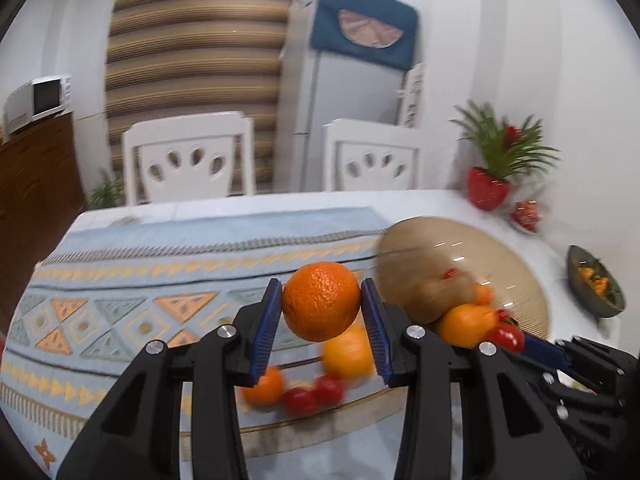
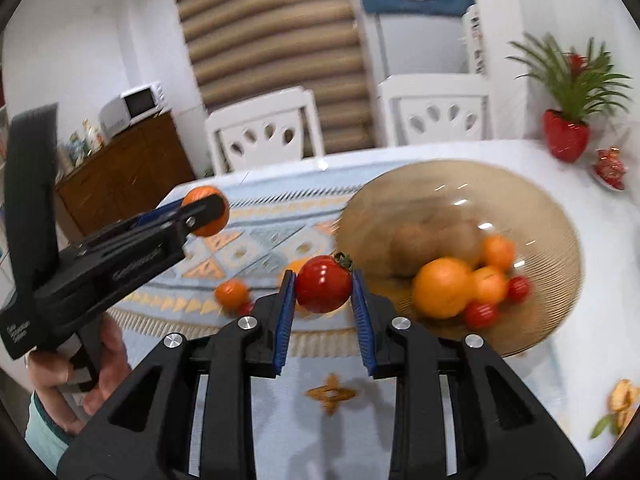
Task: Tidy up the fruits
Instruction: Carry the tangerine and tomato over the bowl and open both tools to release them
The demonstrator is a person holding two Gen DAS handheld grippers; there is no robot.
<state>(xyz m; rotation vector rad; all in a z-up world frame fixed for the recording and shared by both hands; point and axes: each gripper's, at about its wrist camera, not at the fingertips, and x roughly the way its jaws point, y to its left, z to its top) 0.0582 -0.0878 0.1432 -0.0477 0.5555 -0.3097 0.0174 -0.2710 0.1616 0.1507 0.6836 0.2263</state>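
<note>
My left gripper (image 1: 322, 304) is shut on a large orange (image 1: 321, 301), held above the patterned tablecloth; the same orange (image 2: 208, 211) shows in the right wrist view at the left. My right gripper (image 2: 323, 292) is shut on a red tomato (image 2: 323, 284) with a green stem, just left of the tan glass bowl (image 2: 552, 216). The bowl (image 1: 416, 240) holds kiwis (image 2: 414, 244), oranges (image 2: 442, 288) and small tomatoes (image 2: 480, 314). On the cloth lie loose oranges (image 1: 347, 354), a small orange (image 1: 264, 386) and tomatoes (image 1: 314, 394).
Two white chairs (image 1: 188, 156) stand behind the table. A red pot with a plant (image 2: 566, 140) and a small dish (image 2: 610, 168) sit at the far right; a dark bowl (image 1: 596, 284) lies beyond the tan one. Peel scraps (image 2: 622, 400) lie at the right edge. A hand (image 2: 80, 372) holds the left gripper.
</note>
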